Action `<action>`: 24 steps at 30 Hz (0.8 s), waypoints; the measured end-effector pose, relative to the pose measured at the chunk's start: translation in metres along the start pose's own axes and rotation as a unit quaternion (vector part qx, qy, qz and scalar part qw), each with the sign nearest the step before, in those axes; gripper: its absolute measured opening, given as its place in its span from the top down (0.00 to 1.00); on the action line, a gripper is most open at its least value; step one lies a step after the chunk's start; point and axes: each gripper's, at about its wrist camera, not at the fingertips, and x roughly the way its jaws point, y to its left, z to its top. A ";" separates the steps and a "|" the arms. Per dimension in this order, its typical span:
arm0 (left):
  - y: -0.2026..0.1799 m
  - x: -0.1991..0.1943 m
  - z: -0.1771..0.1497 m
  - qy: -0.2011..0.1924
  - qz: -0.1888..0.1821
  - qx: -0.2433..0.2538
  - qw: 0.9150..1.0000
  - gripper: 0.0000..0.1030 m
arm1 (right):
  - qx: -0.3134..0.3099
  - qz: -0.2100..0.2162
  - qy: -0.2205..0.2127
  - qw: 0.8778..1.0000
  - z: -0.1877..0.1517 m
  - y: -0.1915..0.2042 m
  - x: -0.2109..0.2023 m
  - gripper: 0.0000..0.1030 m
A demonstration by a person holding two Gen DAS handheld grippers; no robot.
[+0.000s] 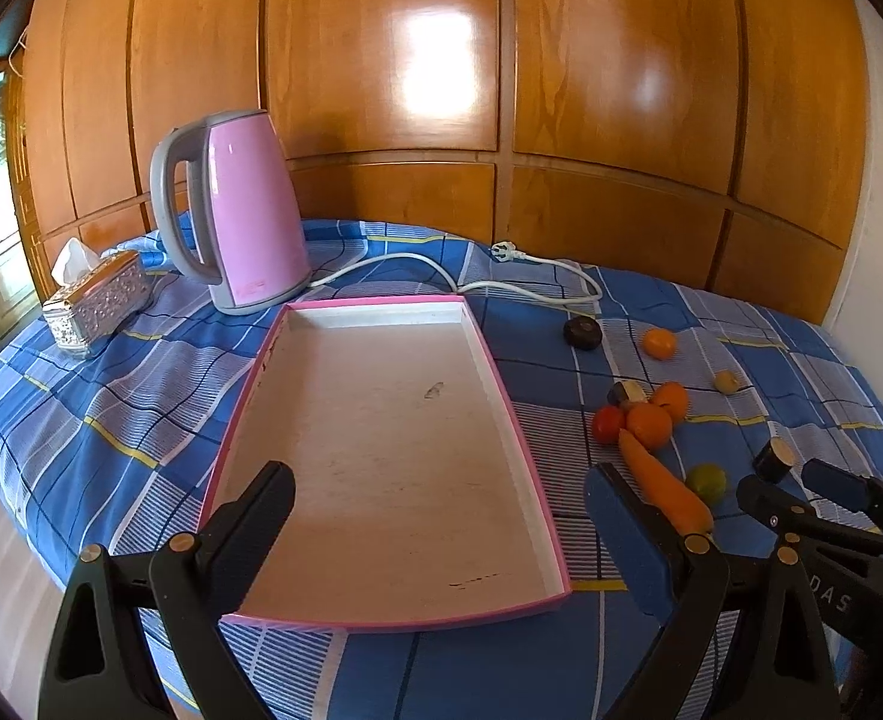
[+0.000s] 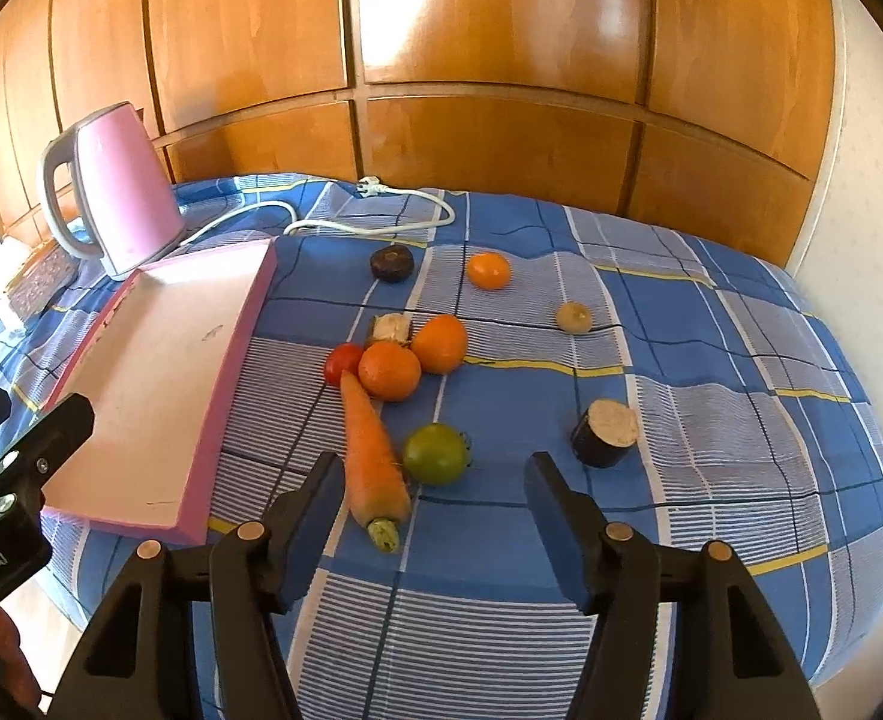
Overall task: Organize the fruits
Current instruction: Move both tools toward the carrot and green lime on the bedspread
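On the checked surface nothing is sorted yet: pink tray is bare, all produce incl. carrot sits beside it, both grippers' jaws (left gripper, right gripper) spread, gripping nothing.

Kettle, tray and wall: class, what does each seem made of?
Kettle: likely glossy pink plastic or painted metal, grey handle. Tray: possibly painted wood or card, matte white, scuffed, pink rim. Wall: varnished wood panels, grain and glare showing.
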 end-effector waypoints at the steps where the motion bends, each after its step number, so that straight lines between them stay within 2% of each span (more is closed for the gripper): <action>1: -0.001 0.000 0.000 -0.003 -0.002 0.001 1.000 0.05 | 0.002 -0.001 0.001 1.000 -0.001 -0.002 0.000 0.38; 6: -0.004 0.002 0.000 0.013 -0.018 0.009 1.000 0.06 | 0.015 -0.005 0.007 1.000 -0.002 -0.014 0.003 0.38; 8: -0.008 0.003 0.000 0.006 -0.025 0.017 1.000 0.06 | 0.026 -0.009 0.012 1.000 -0.004 -0.023 0.005 0.39; 11: -0.016 0.006 -0.001 -0.004 -0.037 0.037 0.999 0.13 | 0.040 -0.019 0.020 0.999 -0.006 -0.034 0.009 0.46; 14: -0.026 0.011 -0.002 0.007 -0.060 0.061 0.996 0.26 | 0.052 -0.028 0.030 0.998 -0.010 -0.046 0.013 0.51; 16: -0.036 0.016 -0.002 0.011 -0.077 0.080 0.994 0.31 | 0.058 -0.032 0.033 0.997 -0.012 -0.053 0.015 0.53; 20: -0.060 0.027 -0.001 0.023 -0.119 0.109 0.987 0.33 | 0.078 -0.035 0.037 0.996 -0.014 -0.070 0.018 0.53; 24: -0.083 0.041 0.001 0.061 -0.163 0.114 0.978 0.37 | 0.100 -0.014 0.052 0.994 -0.018 -0.083 0.023 0.53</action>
